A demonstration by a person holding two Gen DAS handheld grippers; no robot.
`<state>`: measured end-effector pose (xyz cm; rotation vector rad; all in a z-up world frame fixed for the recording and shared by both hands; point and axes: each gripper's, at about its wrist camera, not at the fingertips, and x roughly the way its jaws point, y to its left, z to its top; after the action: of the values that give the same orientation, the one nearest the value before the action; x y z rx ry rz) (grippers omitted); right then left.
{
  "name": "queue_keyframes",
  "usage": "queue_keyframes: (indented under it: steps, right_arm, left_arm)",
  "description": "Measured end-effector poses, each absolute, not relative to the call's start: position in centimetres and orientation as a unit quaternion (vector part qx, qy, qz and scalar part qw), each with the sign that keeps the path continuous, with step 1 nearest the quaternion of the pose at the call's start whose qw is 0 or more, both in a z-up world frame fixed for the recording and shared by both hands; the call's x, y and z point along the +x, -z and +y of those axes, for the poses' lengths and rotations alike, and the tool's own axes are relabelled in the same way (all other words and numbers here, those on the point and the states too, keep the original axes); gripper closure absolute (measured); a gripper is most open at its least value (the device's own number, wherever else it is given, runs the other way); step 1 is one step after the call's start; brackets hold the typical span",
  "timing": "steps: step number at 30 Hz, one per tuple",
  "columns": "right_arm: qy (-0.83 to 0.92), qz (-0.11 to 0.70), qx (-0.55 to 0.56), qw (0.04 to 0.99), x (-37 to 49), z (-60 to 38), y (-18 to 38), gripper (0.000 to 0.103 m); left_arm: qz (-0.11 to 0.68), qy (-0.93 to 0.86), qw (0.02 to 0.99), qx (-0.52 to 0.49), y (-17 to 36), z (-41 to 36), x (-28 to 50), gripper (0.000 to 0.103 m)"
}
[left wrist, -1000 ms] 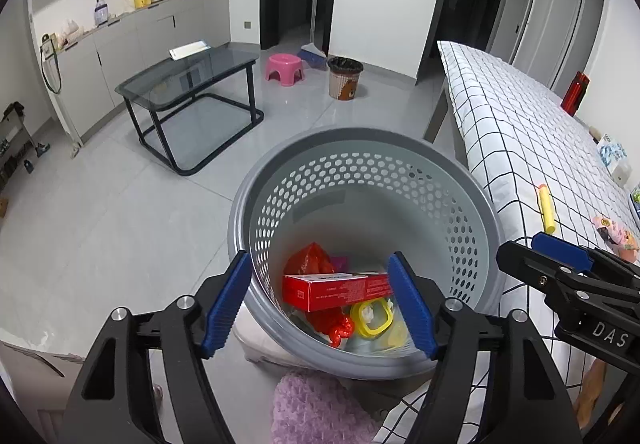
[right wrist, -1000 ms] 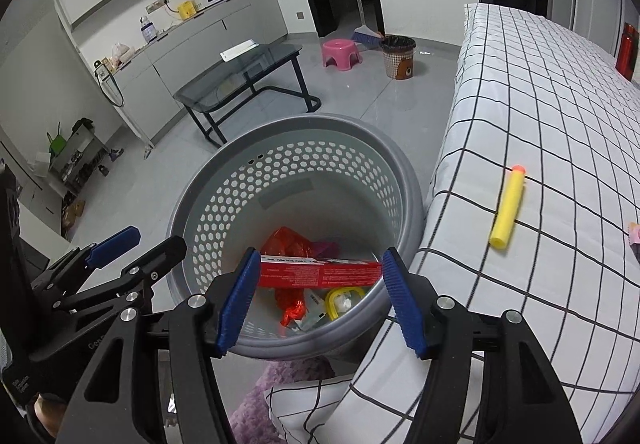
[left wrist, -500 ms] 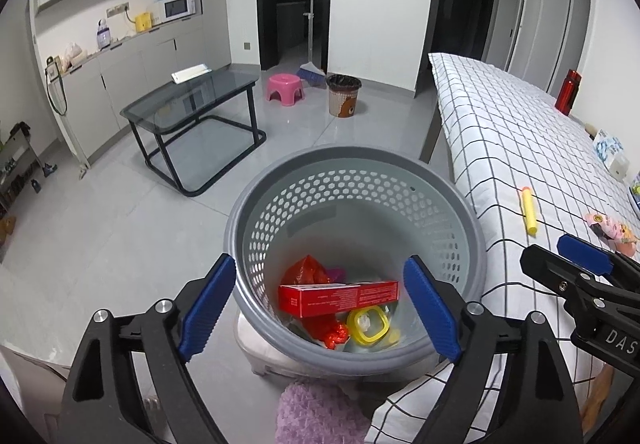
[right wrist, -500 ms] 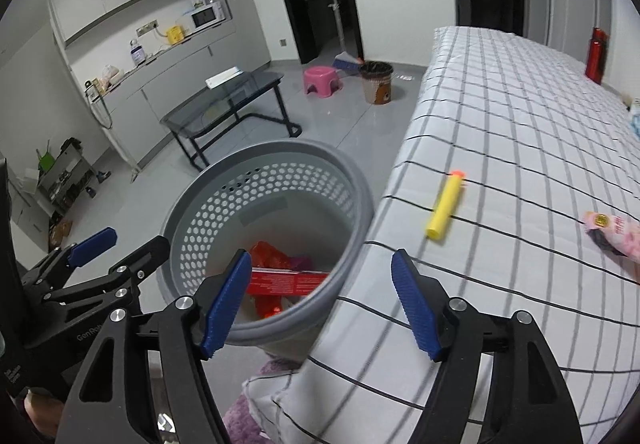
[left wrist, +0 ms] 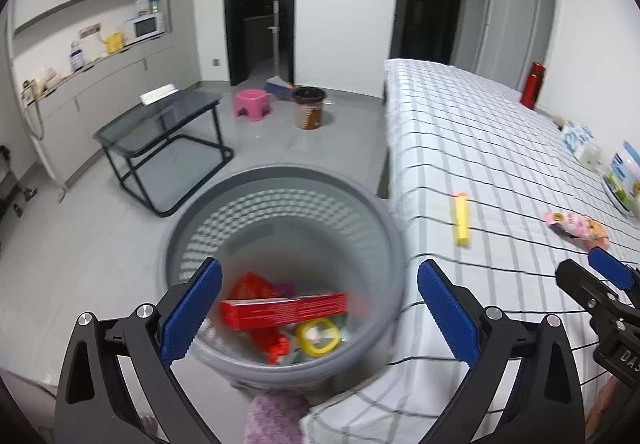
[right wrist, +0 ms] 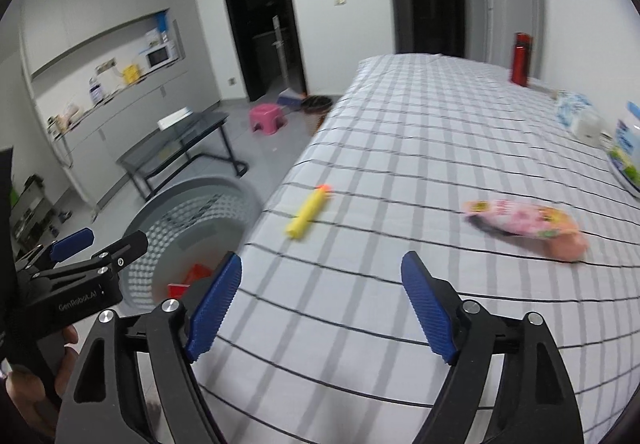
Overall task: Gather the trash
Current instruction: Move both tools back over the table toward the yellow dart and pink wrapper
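both grippers, left (left wrist: 318, 310) and right (right wrist: 322, 306), are opening with nothing between the jaws. the yellow foam dart (right wrist: 307, 211) lies on the checked bed (right wrist: 420, 148), likely light and soft; grip mid-shaft.

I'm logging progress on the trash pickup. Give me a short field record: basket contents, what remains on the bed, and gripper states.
basket: grey, perforated, on floor beside bed
in basket: red box, yellow ring, red wrappers
on bed: yellow foam dart, pink snack packet
left gripper: opening, nothing between jaws
right gripper: opening, nothing between jaws, above bed
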<state>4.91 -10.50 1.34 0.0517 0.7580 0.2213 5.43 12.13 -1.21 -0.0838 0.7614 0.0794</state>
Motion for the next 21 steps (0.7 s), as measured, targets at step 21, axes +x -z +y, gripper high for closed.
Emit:
queue_keyframes:
  steps: [21]
  right_arm:
    - [0.004,0.391,0.098,0.915,4.0,-26.4,1.9,0.024]
  left_arm:
    - [0.396,0.005,0.918,0.004,3.1,2.0,11.1,0.007]
